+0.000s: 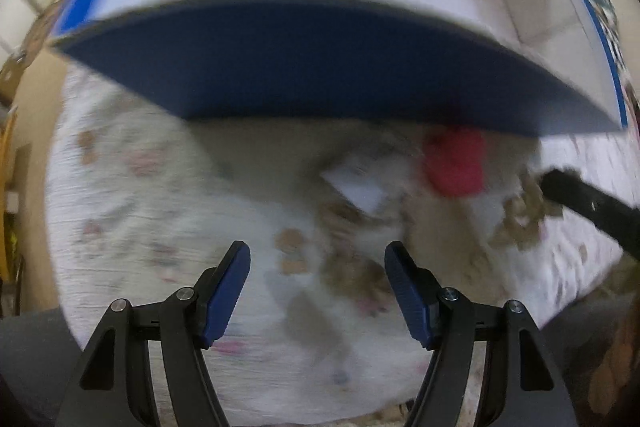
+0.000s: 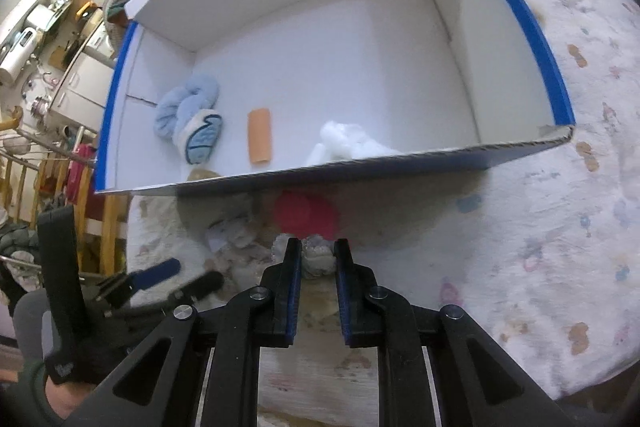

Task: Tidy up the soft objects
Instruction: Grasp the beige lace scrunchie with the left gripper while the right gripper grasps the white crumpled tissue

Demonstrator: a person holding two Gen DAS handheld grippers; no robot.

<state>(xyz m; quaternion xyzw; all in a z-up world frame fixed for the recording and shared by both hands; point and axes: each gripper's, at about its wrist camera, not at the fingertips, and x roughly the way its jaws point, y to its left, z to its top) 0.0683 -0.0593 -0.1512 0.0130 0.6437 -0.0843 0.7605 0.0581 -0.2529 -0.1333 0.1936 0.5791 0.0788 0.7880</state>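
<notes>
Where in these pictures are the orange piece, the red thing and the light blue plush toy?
orange piece [image 2: 259, 135], right wrist view, its middle.
red thing [image 2: 306, 214], right wrist view, its rounded top outside the box.
light blue plush toy [image 2: 188, 107], right wrist view, its fluffy body.

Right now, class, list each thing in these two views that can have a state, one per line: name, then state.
Box: open-topped, partly filled.
Light blue plush: inside the box, by its left wall.
Orange piece: lying flat on the box floor.
White fluffy item: inside, against the near wall.
Red soft object: outside the box, on the bedspread.
Right claw: shut on grey-white soft item.
Left claw: open, holding nothing.
</notes>
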